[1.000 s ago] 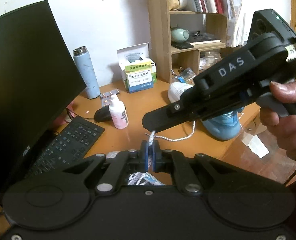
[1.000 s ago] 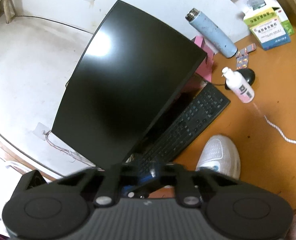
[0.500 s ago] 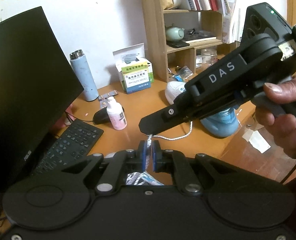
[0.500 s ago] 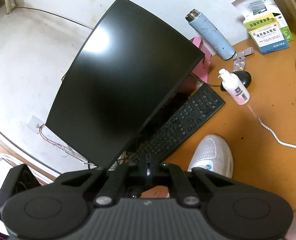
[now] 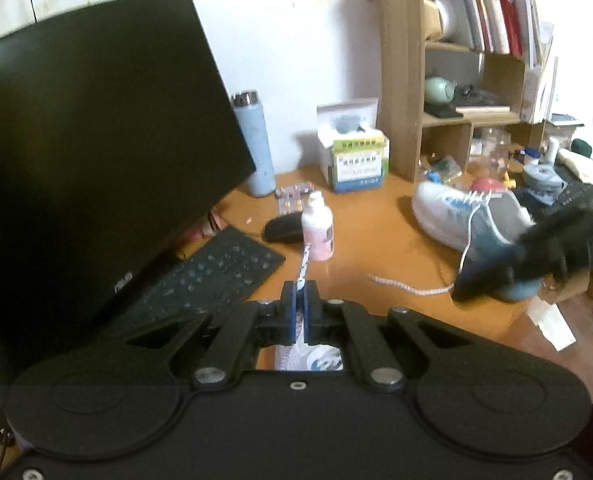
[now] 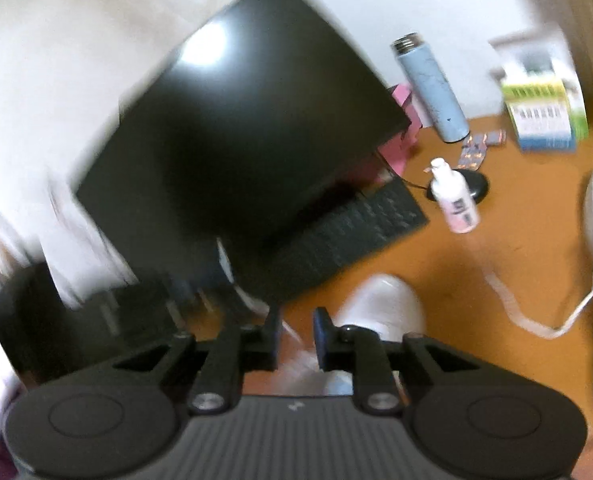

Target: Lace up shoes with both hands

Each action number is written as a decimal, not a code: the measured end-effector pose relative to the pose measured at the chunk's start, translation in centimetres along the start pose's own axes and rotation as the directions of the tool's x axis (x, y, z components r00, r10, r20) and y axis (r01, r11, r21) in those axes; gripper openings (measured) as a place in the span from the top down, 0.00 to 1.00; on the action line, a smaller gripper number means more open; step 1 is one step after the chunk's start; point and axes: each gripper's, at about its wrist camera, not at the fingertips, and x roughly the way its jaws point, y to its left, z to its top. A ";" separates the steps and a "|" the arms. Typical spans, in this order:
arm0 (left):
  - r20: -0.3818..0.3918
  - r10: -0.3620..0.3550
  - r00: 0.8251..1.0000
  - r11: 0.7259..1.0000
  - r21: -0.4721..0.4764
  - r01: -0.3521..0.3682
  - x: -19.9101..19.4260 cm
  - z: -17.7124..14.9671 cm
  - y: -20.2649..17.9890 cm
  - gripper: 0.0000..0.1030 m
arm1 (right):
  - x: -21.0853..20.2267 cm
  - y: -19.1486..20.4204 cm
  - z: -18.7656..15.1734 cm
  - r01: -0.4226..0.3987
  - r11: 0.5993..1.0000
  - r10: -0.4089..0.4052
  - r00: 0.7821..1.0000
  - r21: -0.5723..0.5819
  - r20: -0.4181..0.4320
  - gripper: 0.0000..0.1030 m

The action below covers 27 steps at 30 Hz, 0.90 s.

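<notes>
My left gripper (image 5: 300, 306) is shut on a white, blue-flecked lace (image 5: 304, 260) whose tip sticks up past the fingers. Under it, through the gripper frame, a white shoe (image 5: 308, 356) shows; its toe (image 6: 380, 304) lies just ahead of my right gripper (image 6: 298, 334). That gripper stands open, with only a blurred pale streak in the gap. In the left wrist view the right gripper (image 5: 472, 282) is a dark blur at the right, in front of a second white-and-blue shoe (image 5: 456, 216). This shoe's loose lace (image 5: 408, 286) trails over the desk.
A black monitor (image 5: 96, 140) and keyboard (image 5: 216, 276) fill the left. A mouse (image 5: 284, 228), a small white bottle (image 5: 318, 228), a blue flask (image 5: 256, 144), a medicine box (image 5: 356, 160) and a wooden shelf (image 5: 404, 72) stand behind. The desk edge (image 5: 516, 320) runs at the right.
The right gripper has swung from in front of my left gripper to the right, and its jaws have opened. The left gripper still holds the lace.
</notes>
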 end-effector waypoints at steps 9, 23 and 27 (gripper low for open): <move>-0.185 -0.117 0.976 0.991 0.043 0.127 3.6 -4.1 -4.0 0.99 | 3.8 2.7 -3.6 0.066 0.968 -0.094 0.990 -0.242 -0.109 0.82; -0.267 -0.073 0.961 0.982 0.146 0.115 6.5 -5.6 -5.7 0.99 | 4.5 1.8 -4.4 0.042 0.975 -0.071 0.989 -0.217 -0.128 0.82; -0.275 -0.057 0.960 0.982 0.160 0.104 7.1 -5.4 -5.9 0.99 | 4.6 1.5 -4.6 0.034 0.978 -0.062 0.989 -0.205 -0.132 0.82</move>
